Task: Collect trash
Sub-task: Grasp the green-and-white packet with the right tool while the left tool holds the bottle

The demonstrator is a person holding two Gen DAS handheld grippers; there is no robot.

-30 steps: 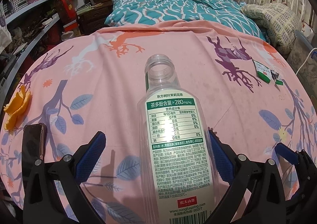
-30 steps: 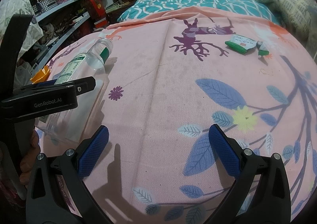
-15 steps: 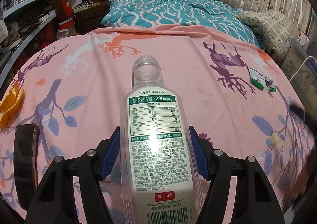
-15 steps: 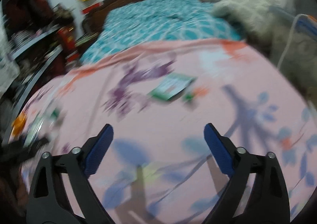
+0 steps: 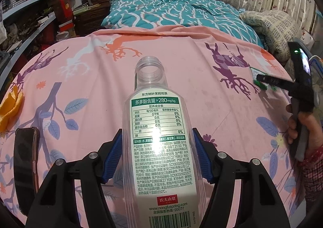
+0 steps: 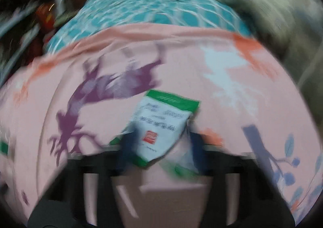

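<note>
An empty clear plastic bottle with a white and green label, no cap, lies along my left gripper, whose blue pads press on its two sides over the pink sheet. A green and white snack wrapper lies at the sheet's right side and is also seen as the wrapper in the left wrist view. My right gripper is closing with the wrapper's lower end between its pads, which touch it on both sides; this view is blurred. The same right gripper reaches in from the right, held by a hand.
Orange peel lies at the sheet's left edge, with a dark phone just below it. A teal quilt and a grey pillow lie beyond the sheet. Cluttered shelves run along the left.
My left gripper closed on the bottle and has held still since. My right gripper swept right across the sheet to the wrapper and narrowed its jaws around it.
</note>
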